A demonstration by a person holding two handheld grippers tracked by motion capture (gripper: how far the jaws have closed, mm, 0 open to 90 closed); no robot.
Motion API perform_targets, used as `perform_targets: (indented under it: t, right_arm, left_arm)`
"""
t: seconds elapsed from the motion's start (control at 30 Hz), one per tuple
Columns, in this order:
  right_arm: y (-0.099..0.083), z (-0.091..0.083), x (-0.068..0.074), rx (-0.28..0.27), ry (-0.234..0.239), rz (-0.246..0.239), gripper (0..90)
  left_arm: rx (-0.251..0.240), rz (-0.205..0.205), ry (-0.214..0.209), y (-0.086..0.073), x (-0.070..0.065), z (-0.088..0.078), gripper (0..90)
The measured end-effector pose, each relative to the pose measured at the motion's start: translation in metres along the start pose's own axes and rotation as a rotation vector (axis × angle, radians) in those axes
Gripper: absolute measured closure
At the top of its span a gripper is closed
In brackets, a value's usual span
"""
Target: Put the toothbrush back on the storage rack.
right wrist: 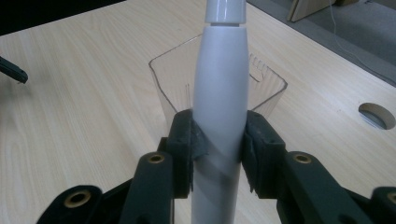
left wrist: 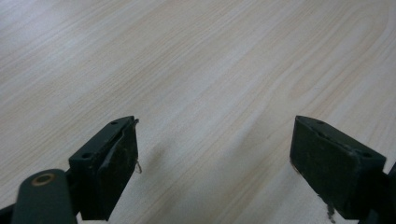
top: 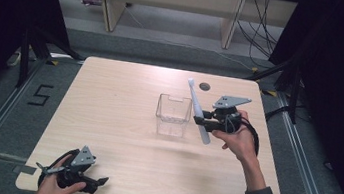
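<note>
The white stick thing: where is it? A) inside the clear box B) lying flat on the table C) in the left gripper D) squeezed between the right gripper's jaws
D: the right gripper has its jaws pressed on both sides of the white stick, beside the clear box.

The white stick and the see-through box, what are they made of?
The white stick looks like smooth plastic with a soft, matte sheen; a seam rings it near its upper end. The right tongs are clamped on it. The see-through box seems to be clear hard plastic, though it could be glass: the wood-look table shows through its walls, and its rim is thin.
</note>
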State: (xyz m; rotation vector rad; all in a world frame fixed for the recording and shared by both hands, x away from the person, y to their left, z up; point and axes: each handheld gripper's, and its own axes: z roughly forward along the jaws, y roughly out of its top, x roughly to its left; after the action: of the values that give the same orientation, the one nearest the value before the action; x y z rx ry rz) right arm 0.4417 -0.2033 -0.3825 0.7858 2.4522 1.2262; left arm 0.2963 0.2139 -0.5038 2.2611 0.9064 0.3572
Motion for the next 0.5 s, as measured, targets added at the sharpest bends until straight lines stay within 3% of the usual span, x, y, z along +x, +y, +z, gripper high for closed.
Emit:
perform_targets:
  t: [0.13,0.23,0.27,0.43,0.47,0.5]
  right_arm:
    - [0.003,0.003,0.0,-0.002,0.0,-0.008,67.1]
    - [0.005,0.004,0.001,0.009,0.01,0.021,67.1]
    - [0.006,0.004,-0.001,-0.007,0.003,-0.004,67.1]
    - [0.015,0.001,0.001,-0.013,0.011,0.025,67.1]
    - [0.018,0.0,-0.001,-0.023,0.004,-0.001,67.1]
    - [0.02,0.0,0.0,-0.031,0.001,0.006,67.1]
  left_arm:
    - [-0.006,-0.009,-0.002,0.0,0.0,0.0,14.9]
    - [0.0,-0.002,-0.001,0.0,0.0,0.0,14.9]
    - [0.0,-0.001,-0.001,0.0,0.0,0.0,14.9]
    - [-0.007,-0.009,-0.002,0.0,0.0,0.001,14.9]
    - [-0.003,-0.003,0.001,0.0,0.0,0.001,14.9]
    - [-0.004,-0.003,0.001,0.0,0.0,0.001,14.9]
